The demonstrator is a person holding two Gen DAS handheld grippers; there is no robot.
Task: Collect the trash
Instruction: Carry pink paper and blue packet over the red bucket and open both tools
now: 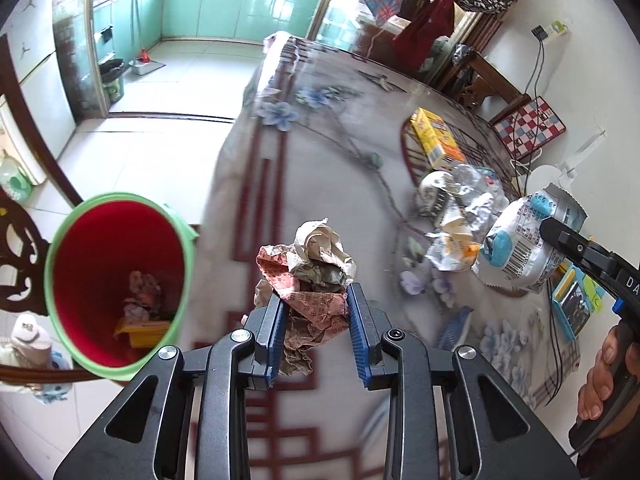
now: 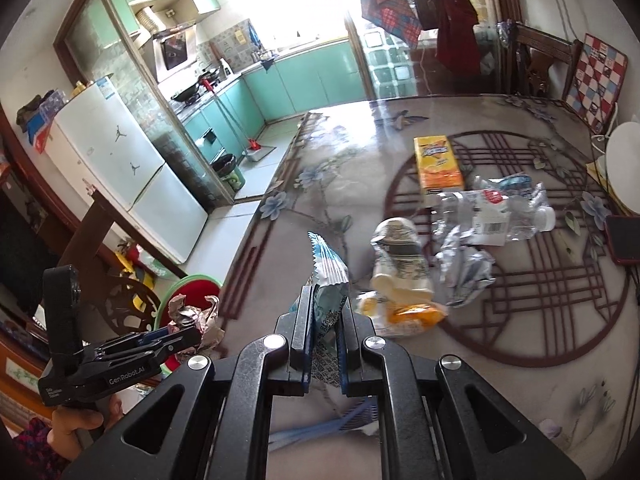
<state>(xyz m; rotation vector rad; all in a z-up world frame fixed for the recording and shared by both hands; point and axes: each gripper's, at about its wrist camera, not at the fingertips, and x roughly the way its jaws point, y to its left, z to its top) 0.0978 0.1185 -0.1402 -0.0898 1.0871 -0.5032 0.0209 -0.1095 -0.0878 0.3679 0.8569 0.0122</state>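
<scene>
Left tool (image 1: 316,312) clamps crumpled paper (image 1: 310,276) (near the bin (image 1: 60,280)); right tool (image 2: 324,332) pinches a snack packet (image 2: 328,280).

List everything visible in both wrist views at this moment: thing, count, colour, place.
crumpled paper wad: 1, pink and tan, in the left gripper
snack bag: 1, white and blue, in the right gripper
bin: 1, green rim, red inside, beside the table, trash in it
yellow box: 1, on the table
crushed plastic bottle: 1, clear, on the table
crushed cup: 1, white, on the table
silver wrapper: 1, on the table
table: 1, floral cover
left gripper: shut
right gripper: shut
</scene>
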